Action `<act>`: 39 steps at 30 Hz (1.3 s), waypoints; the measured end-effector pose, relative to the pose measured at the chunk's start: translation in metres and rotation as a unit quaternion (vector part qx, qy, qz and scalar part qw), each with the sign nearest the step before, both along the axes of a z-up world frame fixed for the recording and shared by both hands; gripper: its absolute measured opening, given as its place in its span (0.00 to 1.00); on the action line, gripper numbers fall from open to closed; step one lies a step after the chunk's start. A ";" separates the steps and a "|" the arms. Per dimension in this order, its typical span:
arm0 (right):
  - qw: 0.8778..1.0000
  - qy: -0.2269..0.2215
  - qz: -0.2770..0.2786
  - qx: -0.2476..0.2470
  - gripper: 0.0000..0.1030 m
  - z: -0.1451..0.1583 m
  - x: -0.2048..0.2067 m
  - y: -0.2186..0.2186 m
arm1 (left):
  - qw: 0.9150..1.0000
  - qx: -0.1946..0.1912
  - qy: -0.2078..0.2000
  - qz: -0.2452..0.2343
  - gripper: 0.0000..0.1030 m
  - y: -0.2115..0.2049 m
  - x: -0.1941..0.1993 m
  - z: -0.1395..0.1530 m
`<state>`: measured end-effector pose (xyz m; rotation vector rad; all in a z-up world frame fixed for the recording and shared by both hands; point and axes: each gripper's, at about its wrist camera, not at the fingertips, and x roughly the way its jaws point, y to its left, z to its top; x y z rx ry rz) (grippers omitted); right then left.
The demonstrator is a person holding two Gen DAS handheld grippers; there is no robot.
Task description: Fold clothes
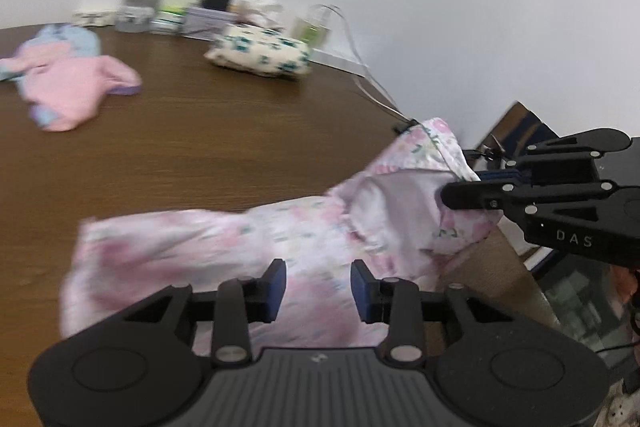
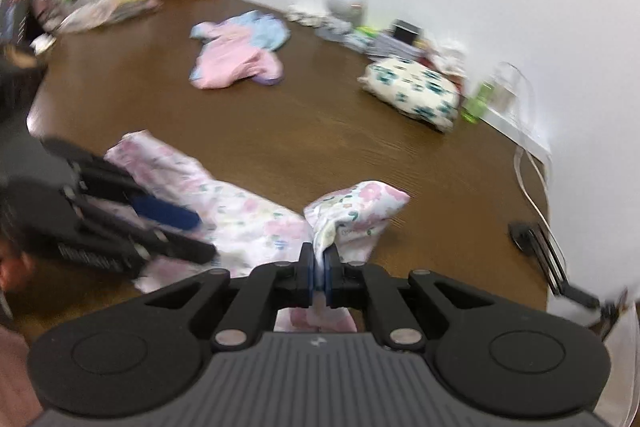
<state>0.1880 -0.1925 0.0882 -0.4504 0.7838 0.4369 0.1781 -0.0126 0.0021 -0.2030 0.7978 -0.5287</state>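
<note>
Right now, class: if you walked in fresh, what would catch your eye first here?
The pink floral garment sprawled across the near edge of the brown table, one corner pinched in the right gripper. The left gripper is over it with fingers apart. Farther back lies a crumpled pink-and-blue garment.

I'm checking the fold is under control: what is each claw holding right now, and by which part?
The right claw is shut on the floral garment, pinching a bunched fold near one end. The left claw is open above the cloth and holds nothing.
</note>
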 end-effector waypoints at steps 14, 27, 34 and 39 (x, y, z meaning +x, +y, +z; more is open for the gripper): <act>0.993 0.094 0.032 0.065 0.05 -0.037 0.021 0.068 | 0.998 -0.040 0.039 0.018 0.28 0.050 -0.005 -0.026; 0.962 0.114 -0.007 0.250 0.24 -0.050 0.018 0.034 | 0.995 -0.095 -0.008 0.030 0.28 0.082 -0.016 0.011; 0.970 0.044 -0.044 0.233 0.26 -0.047 -0.004 -0.001 | 0.996 -0.066 -0.045 -0.030 0.23 0.030 0.011 0.031; 0.980 0.027 -0.012 0.194 0.26 -0.066 -0.012 0.019 | 0.999 0.000 -0.042 0.000 0.16 0.001 0.029 0.015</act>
